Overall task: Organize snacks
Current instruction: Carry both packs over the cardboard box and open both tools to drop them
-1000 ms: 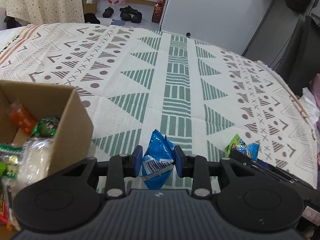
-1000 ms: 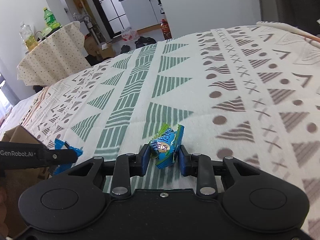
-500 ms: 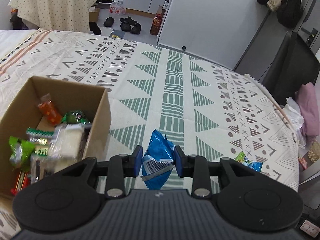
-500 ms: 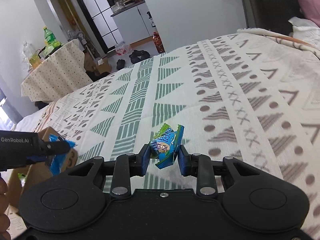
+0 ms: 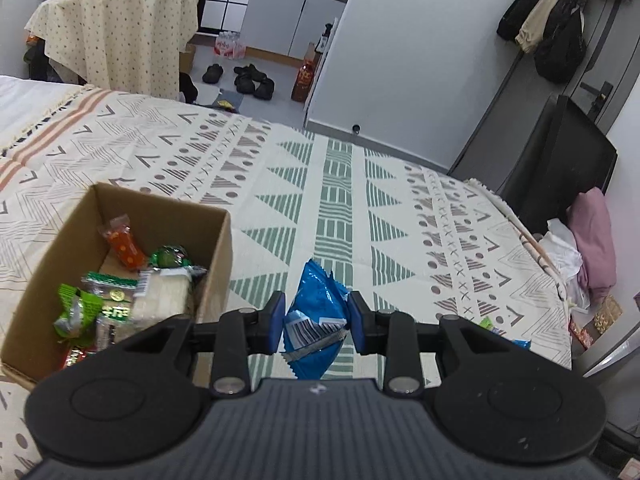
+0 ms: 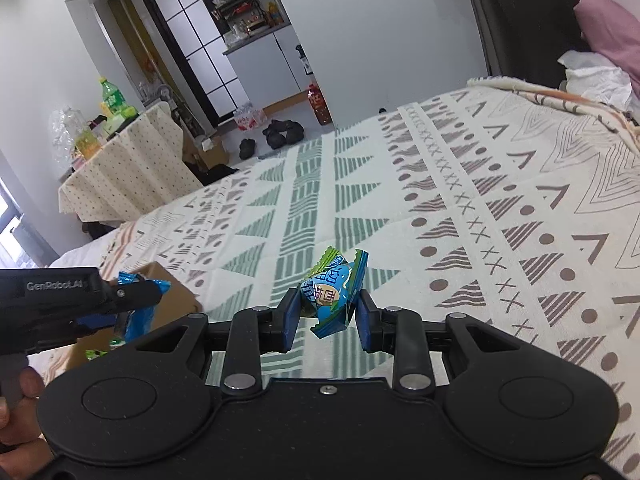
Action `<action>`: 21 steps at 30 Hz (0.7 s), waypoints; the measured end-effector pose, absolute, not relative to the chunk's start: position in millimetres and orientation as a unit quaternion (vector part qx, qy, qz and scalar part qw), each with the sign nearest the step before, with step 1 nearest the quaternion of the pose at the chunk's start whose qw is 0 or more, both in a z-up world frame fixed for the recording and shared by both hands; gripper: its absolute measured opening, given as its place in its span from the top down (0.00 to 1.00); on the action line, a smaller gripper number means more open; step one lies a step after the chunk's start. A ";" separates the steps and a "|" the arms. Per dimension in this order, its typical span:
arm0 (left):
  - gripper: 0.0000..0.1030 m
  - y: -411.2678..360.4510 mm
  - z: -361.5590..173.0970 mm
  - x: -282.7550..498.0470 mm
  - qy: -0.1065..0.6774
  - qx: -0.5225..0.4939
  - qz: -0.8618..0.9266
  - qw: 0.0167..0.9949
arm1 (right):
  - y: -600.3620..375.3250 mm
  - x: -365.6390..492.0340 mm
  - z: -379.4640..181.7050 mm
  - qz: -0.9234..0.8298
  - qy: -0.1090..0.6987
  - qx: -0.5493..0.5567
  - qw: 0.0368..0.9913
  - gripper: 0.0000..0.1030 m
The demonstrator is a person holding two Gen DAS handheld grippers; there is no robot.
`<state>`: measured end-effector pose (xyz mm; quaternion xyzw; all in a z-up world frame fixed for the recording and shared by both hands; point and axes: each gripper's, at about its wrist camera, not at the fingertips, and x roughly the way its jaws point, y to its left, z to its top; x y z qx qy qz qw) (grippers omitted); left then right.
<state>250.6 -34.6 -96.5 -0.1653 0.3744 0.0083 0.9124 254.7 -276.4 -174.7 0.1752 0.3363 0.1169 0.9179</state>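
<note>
The left gripper (image 5: pixel 316 322) has its blue pads closed on a blue snack packet (image 5: pixel 316 312), which hangs between them, well off the patterned blanket (image 5: pixel 440 216). The right gripper (image 6: pixel 327 311) clamps a blue-green candy packet (image 6: pixel 334 294) in the same way. To do this step well, I think each hand should come fully above the cardboard box (image 5: pixel 216 248) before letting go, the left first because it is nearer. The box, already holding several snacks (image 5: pixel 132 280), lies to the left and a little beyond the left jaws
</note>
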 end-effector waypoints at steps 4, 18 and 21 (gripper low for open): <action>0.69 -26.4 -87.3 243.5 0.365 -0.173 0.013 0.915 | -271.2 249.5 -158.1 0.120 0.328 0.176 0.921 0.72; 0.69 4.9 -70.2 230.5 0.344 -0.198 0.033 0.917 | -243.9 236.6 -119.1 0.146 0.296 0.158 0.931 0.72; 0.69 12.9 -69.8 229.0 0.341 -0.207 0.036 0.916 | -237.8 236.9 -116.1 0.150 0.294 0.154 0.931 0.72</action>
